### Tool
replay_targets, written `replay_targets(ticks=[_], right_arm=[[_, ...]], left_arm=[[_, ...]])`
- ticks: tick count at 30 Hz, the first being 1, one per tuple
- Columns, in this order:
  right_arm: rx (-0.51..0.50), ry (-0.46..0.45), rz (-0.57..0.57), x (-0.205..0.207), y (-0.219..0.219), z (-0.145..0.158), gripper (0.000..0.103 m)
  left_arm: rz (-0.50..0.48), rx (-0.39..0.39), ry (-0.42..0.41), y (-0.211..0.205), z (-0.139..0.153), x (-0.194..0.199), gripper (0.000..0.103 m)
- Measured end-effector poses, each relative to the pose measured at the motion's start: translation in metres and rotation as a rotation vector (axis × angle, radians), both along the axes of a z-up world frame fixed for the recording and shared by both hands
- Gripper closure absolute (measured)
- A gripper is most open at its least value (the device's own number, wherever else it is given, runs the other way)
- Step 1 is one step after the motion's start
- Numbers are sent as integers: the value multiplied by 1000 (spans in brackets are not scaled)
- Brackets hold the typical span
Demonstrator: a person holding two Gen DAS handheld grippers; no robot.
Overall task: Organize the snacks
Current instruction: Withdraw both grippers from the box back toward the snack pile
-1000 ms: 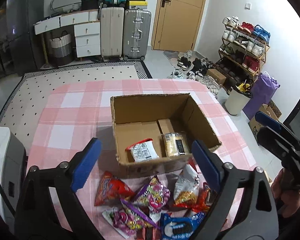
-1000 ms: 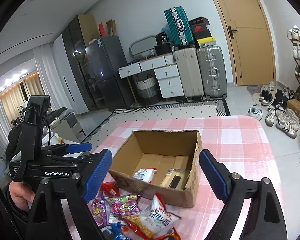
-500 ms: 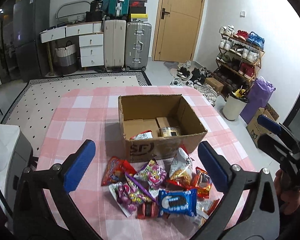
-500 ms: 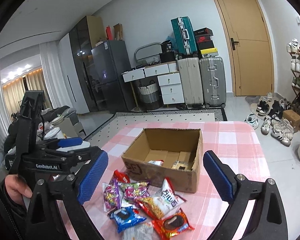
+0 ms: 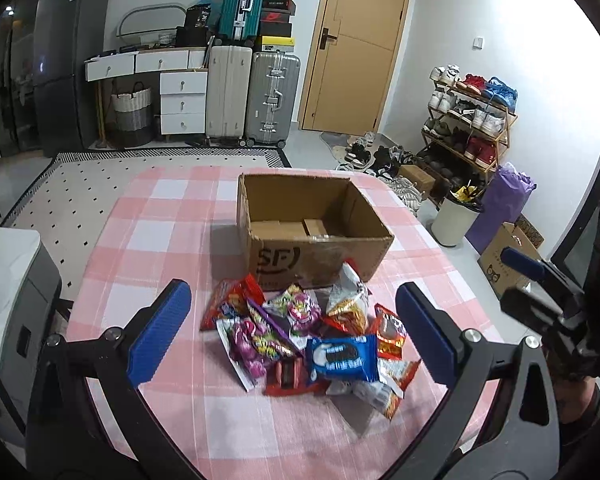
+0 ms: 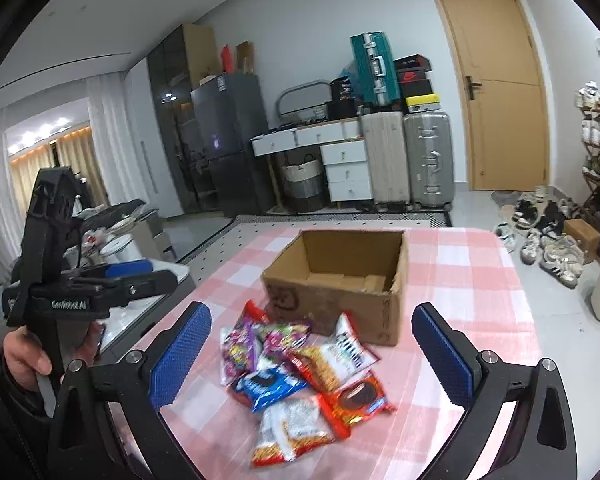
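An open cardboard box (image 5: 312, 236) stands on the pink checked tablecloth (image 5: 172, 220); it also shows in the right wrist view (image 6: 340, 280). A pile of snack packets (image 5: 312, 336) lies in front of it, with a blue Oreo pack (image 5: 342, 358) on top; the pile also shows in the right wrist view (image 6: 304, 376). My left gripper (image 5: 296, 332) is open and empty, held above the pile. My right gripper (image 6: 312, 356) is open and empty, above the pile's right side. Each gripper appears at the edge of the other's view.
Suitcases (image 5: 256, 96), a white drawer unit (image 5: 180, 100) and a door (image 5: 356, 48) stand behind the table. A shoe rack (image 5: 472, 120), a white bin (image 5: 456, 220) and a cardboard carton (image 5: 508, 256) are to the right. A white appliance (image 5: 4, 272) is at the left.
Both grippers have drawn back and up from the box toward the table's near edge. The whole snack pile has come into view. Both jaws stay open.
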State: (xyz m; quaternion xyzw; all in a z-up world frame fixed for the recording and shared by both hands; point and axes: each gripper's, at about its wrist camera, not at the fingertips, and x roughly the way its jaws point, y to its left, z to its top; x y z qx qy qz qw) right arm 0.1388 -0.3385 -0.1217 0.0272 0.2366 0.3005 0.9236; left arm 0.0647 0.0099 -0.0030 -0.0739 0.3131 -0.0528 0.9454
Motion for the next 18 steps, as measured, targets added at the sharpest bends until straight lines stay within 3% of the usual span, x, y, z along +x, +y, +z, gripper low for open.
replay_targets(ticks=[7,18], right_arm=[[-37,29,23,-19,11,-26,1],[-60,108,47,-26,22,-66,1]], left_arm=[[-2,-54,44,1,-20,-13,1],[11,-11,55,-8,-47,-23,1]])
